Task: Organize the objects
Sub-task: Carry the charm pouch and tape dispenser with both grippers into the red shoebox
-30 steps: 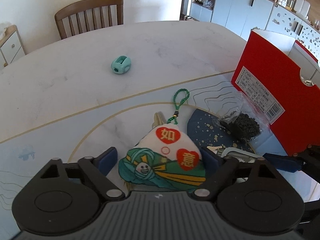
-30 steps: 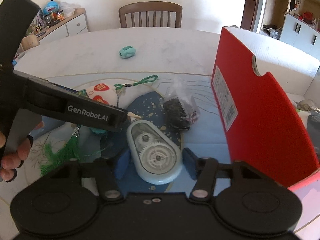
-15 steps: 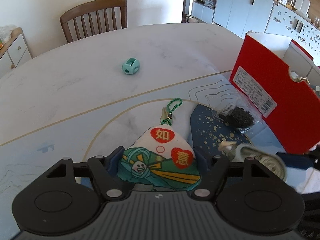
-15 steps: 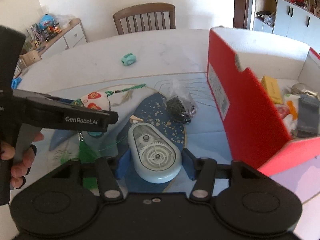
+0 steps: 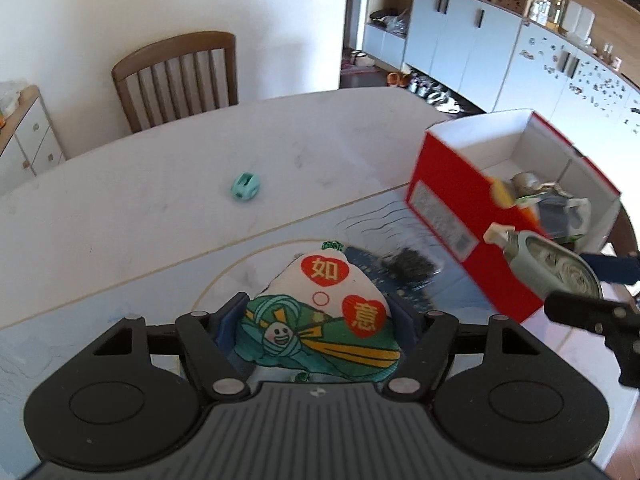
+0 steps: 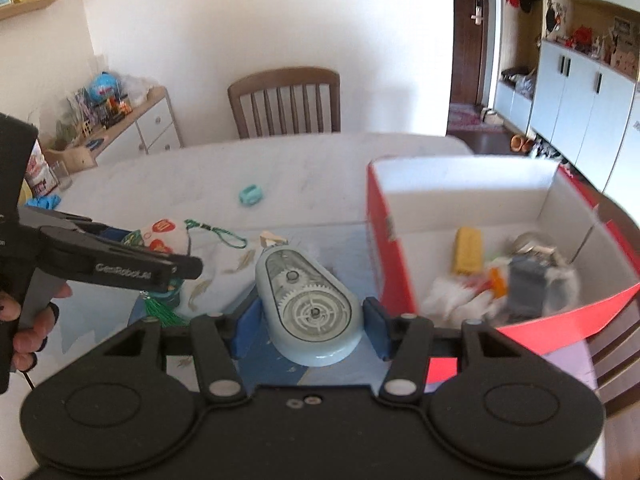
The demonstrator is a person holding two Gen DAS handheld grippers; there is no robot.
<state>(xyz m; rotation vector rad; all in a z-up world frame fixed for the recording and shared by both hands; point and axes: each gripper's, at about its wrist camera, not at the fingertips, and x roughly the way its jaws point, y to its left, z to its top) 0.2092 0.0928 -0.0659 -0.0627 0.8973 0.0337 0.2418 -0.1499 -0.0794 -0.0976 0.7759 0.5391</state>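
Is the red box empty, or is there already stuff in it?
Not empty. The open-topped red box already holds a yellow block, a grey item and other blurred clutter on its white floor.

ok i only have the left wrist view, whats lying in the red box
Observer: A yellow block lies on the floor of the red cardboard box, apart from a blurred jumble of white and grey things.
Operator: is the right gripper closed on that pale blue thing
Observer: Yes, the right gripper has its blue pads on both sides of the pale blue gear-wheel case.
Operator: anything hanging under my sachet
Observer: A green tassel dangles below the embroidered triangular sachet held in the left gripper.
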